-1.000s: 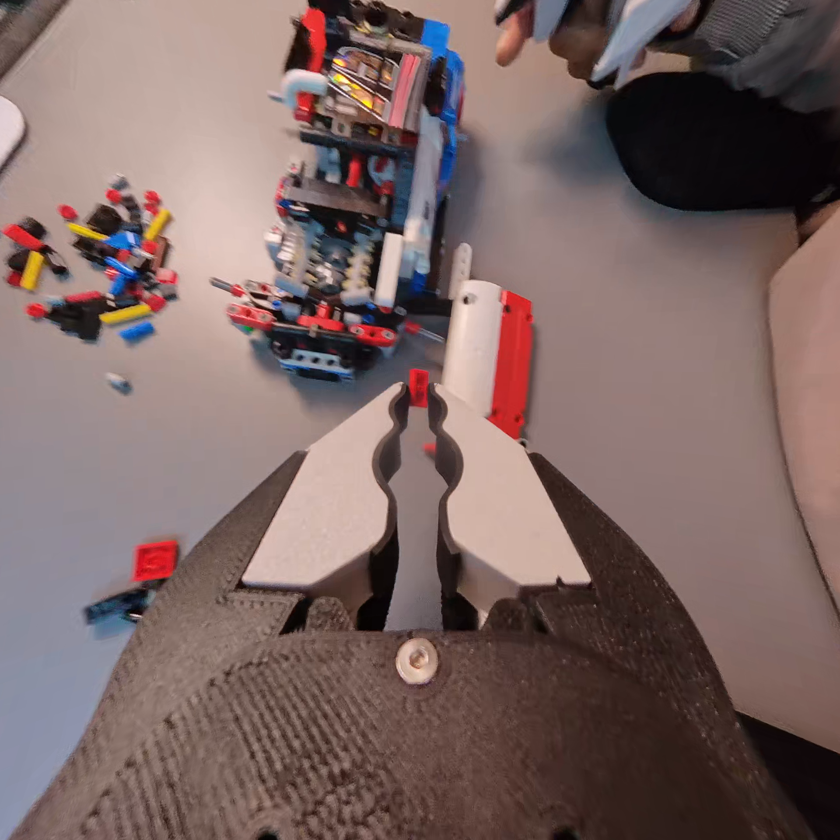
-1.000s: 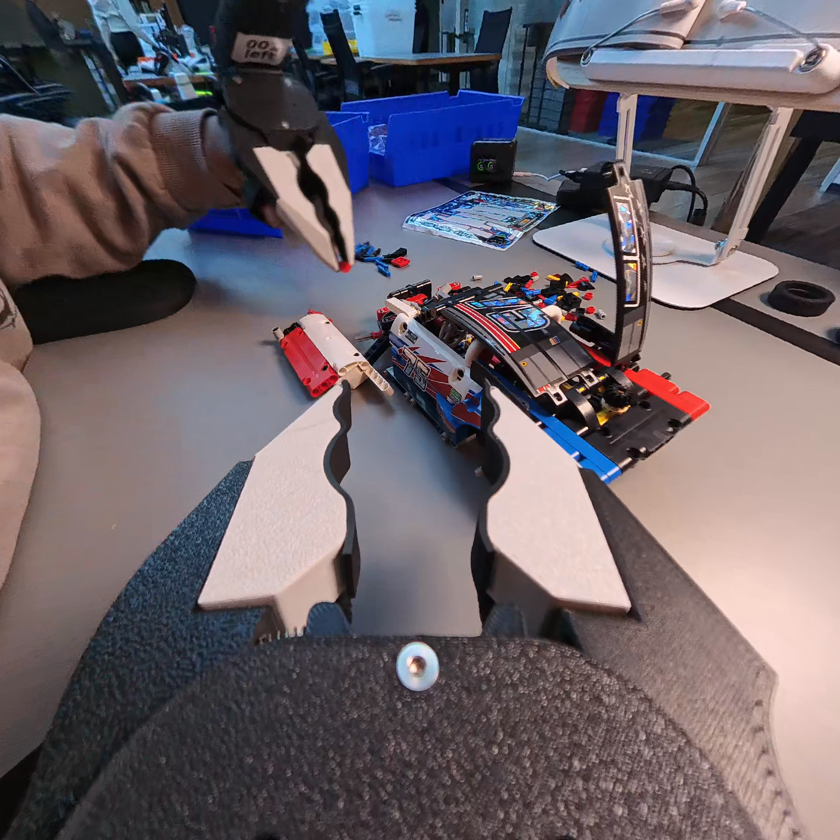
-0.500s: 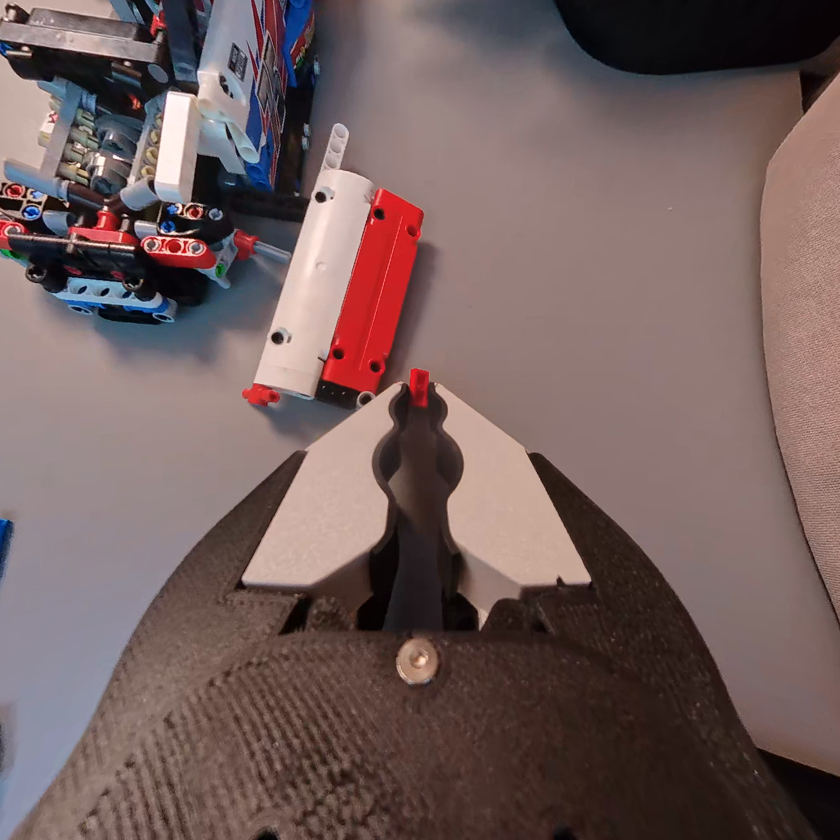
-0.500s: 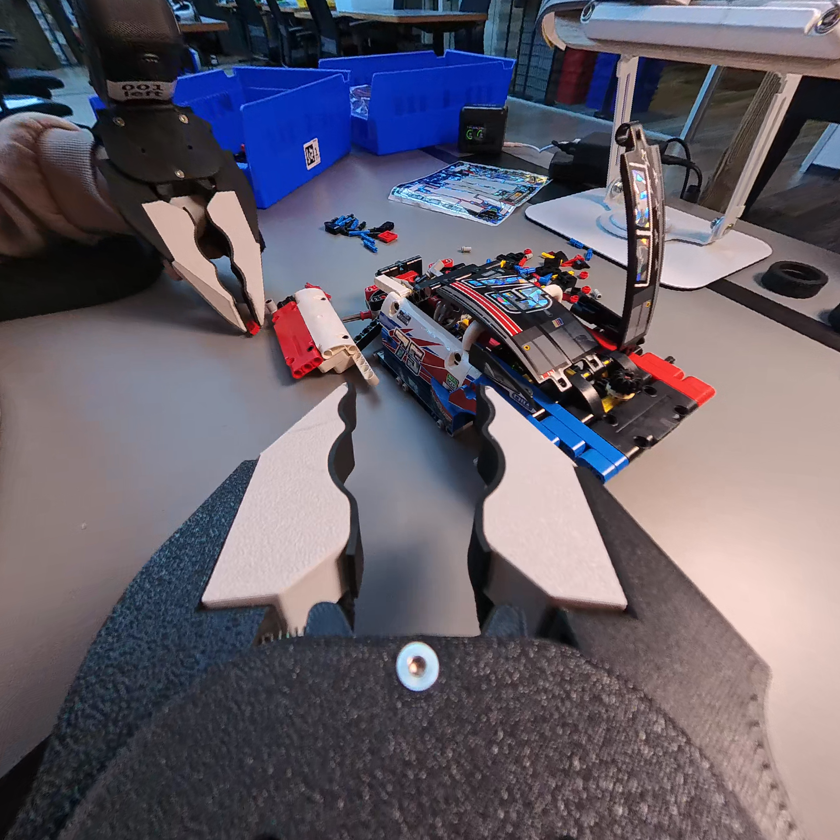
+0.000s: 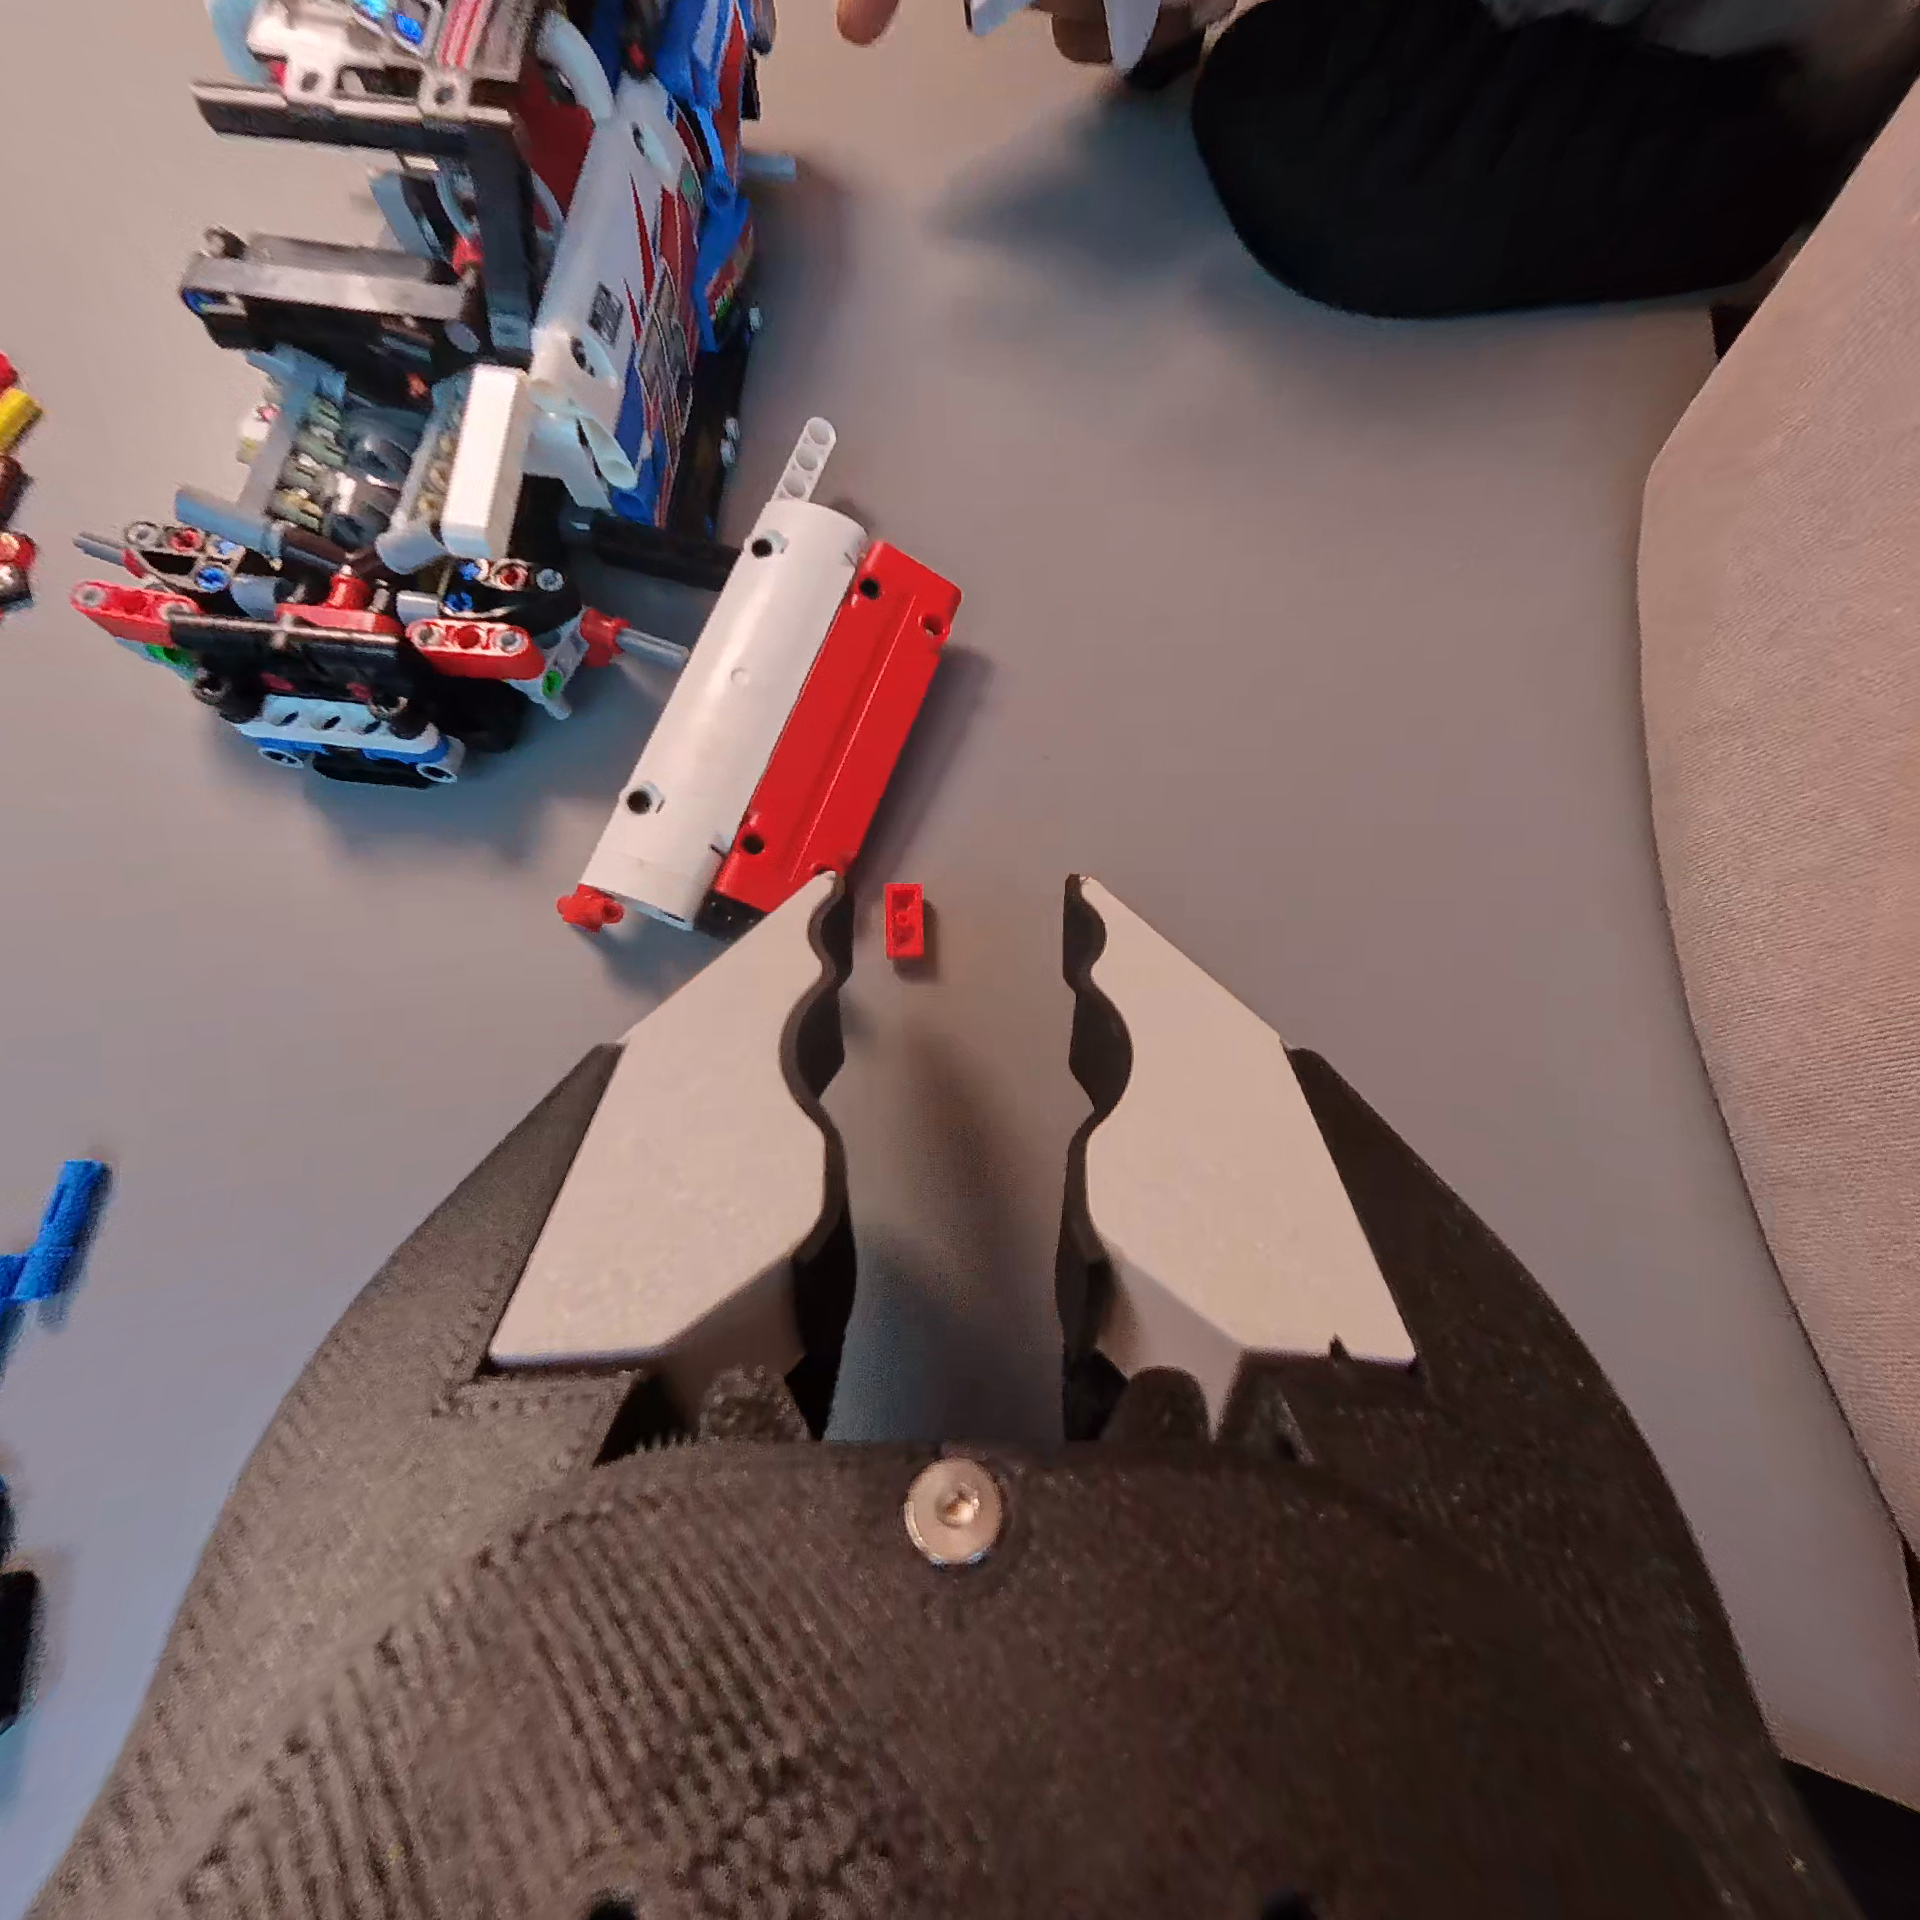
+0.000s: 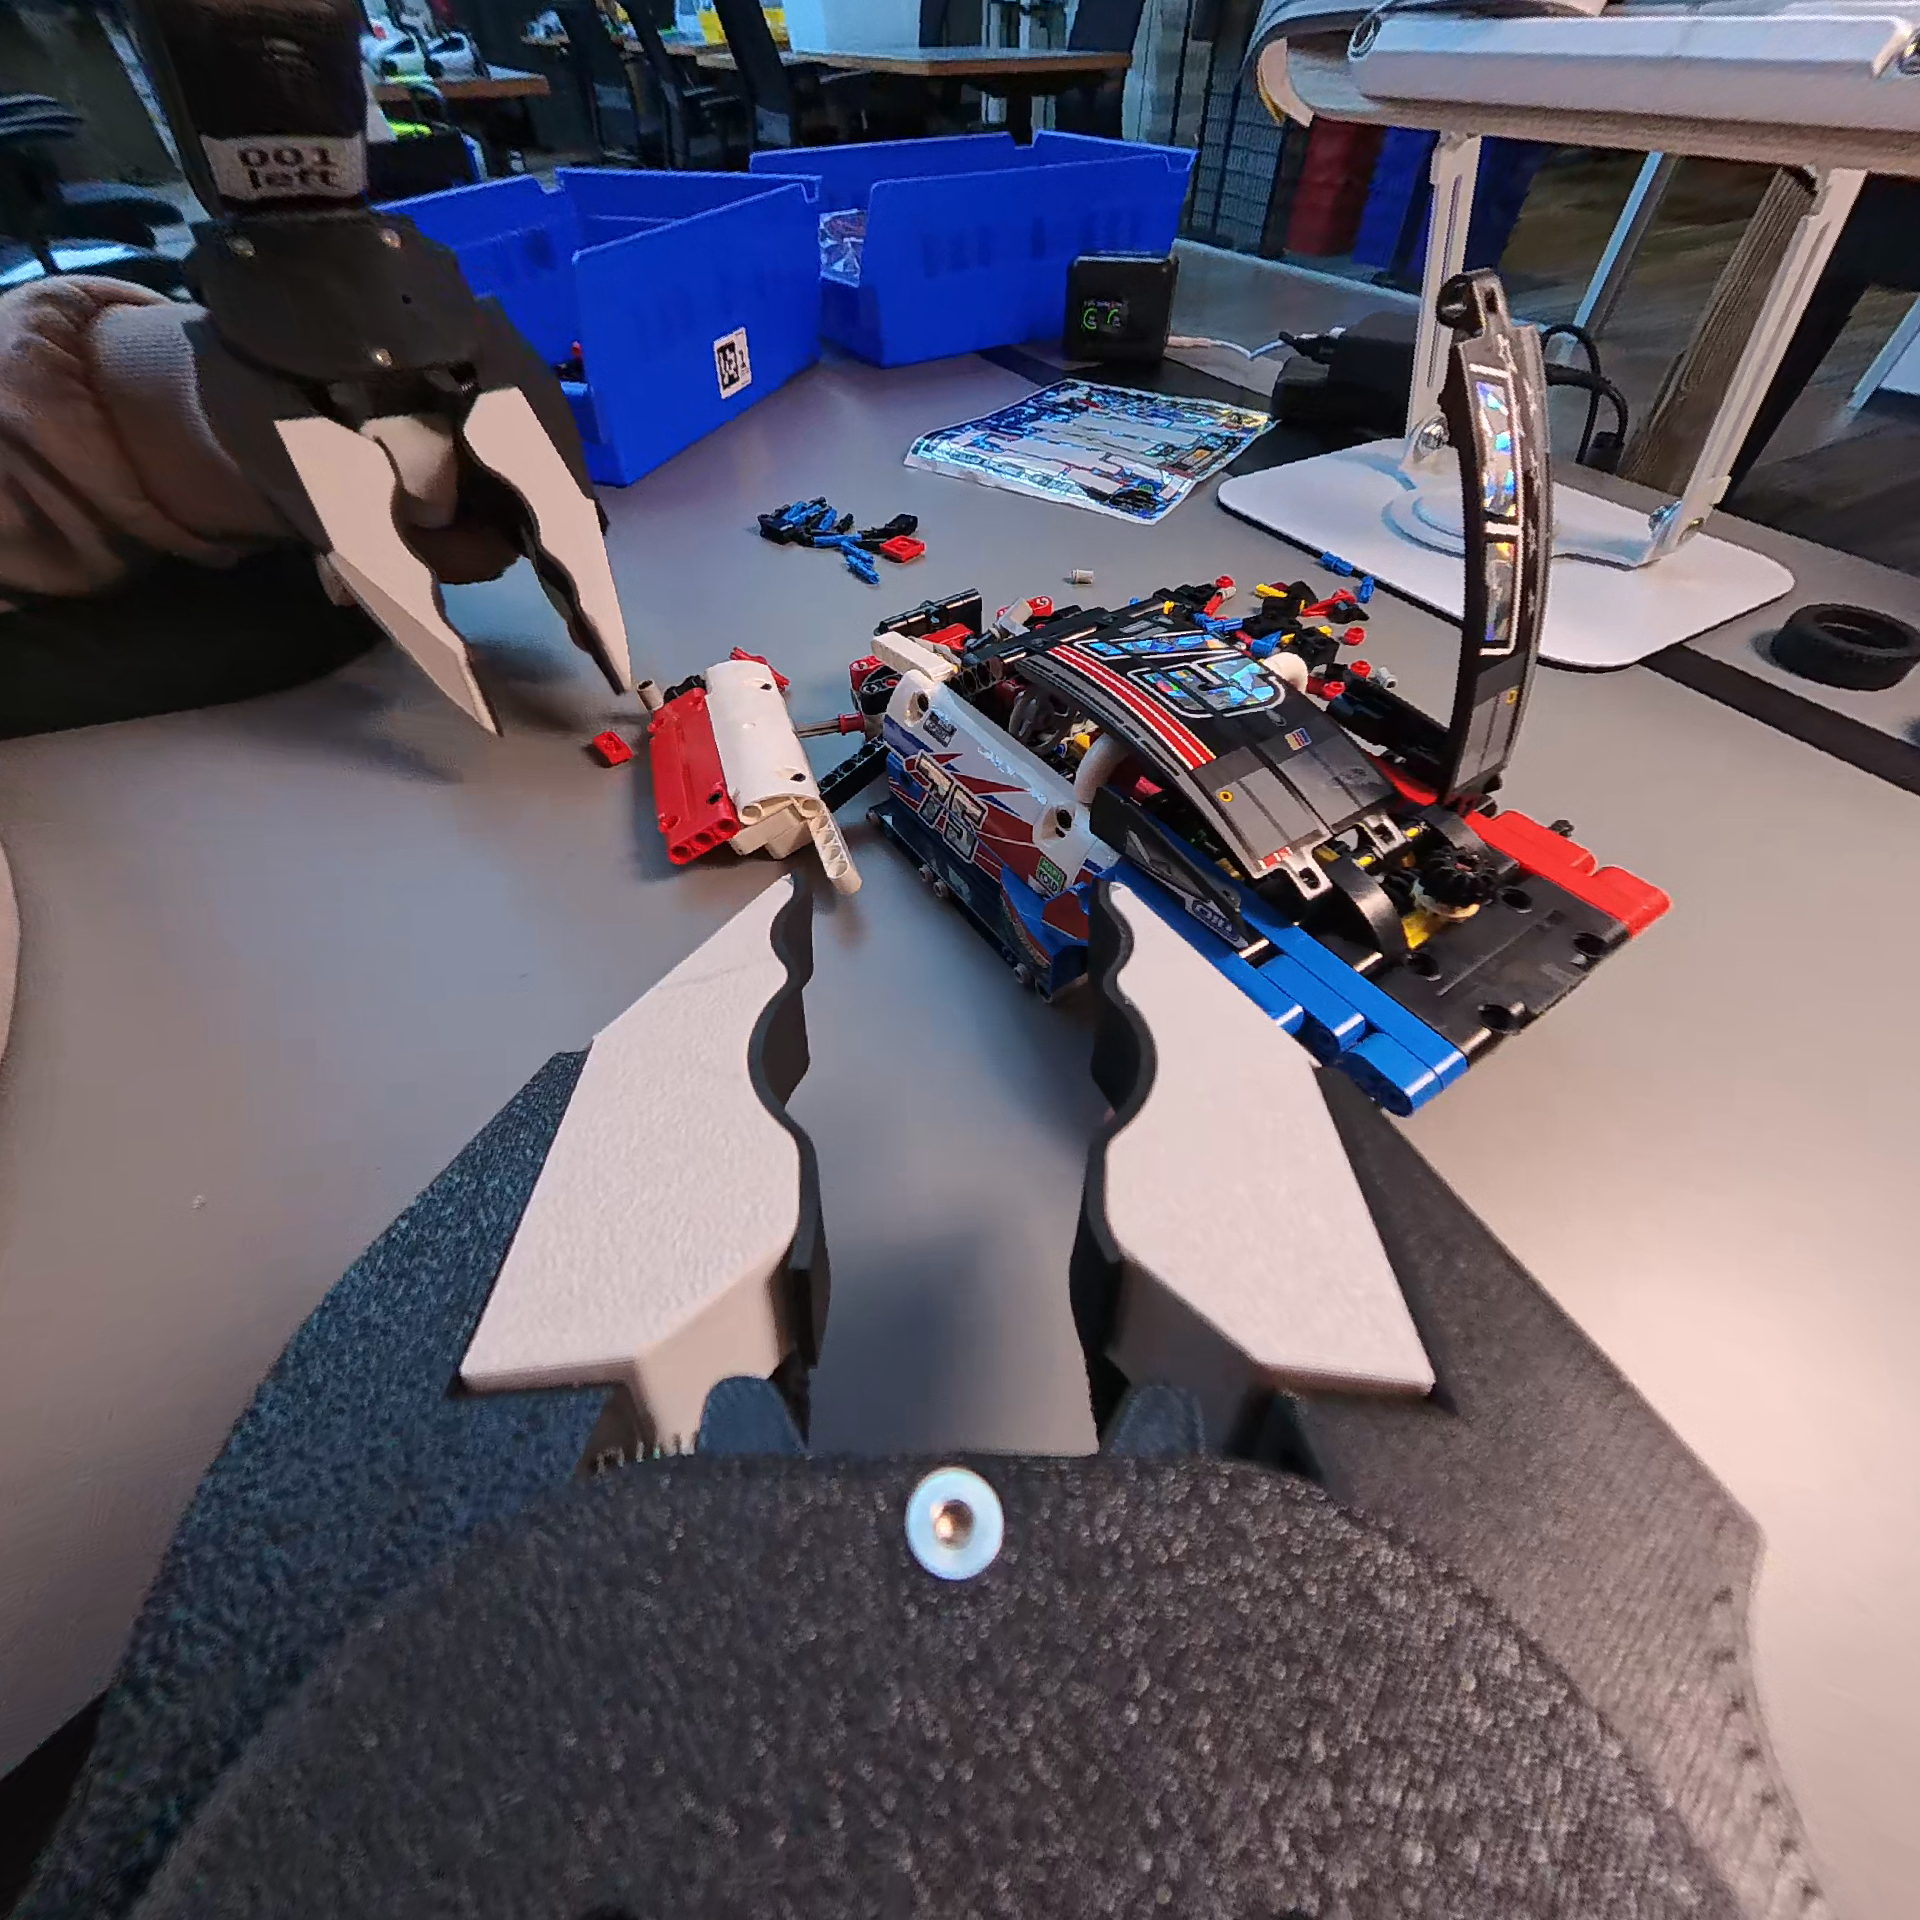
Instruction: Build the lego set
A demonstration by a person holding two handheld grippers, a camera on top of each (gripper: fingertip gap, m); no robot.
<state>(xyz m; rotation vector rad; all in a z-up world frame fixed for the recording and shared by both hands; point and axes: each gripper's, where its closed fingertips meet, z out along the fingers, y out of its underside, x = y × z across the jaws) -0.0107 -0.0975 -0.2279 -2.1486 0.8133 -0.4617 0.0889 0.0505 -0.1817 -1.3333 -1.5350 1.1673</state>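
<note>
Only the right wrist view is showing the car model's [image 6: 1195, 790] raised hood, while the left gripper [image 5: 951, 883], pinching the small red piece [image 5: 905, 918] half a second ago, is now gaping over it beside the red-and-white panel [image 5: 769, 717]; the right gripper [image 6: 940, 894] is hovering spread, empty.

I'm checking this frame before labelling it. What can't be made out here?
- Loose parts pile: cut off by the left wrist view's left edge.
- Blue piece: blurred there.
- Far side of the car: hidden by its own roof in the right wrist view.
- Small red piece: studs too small to count.
</note>
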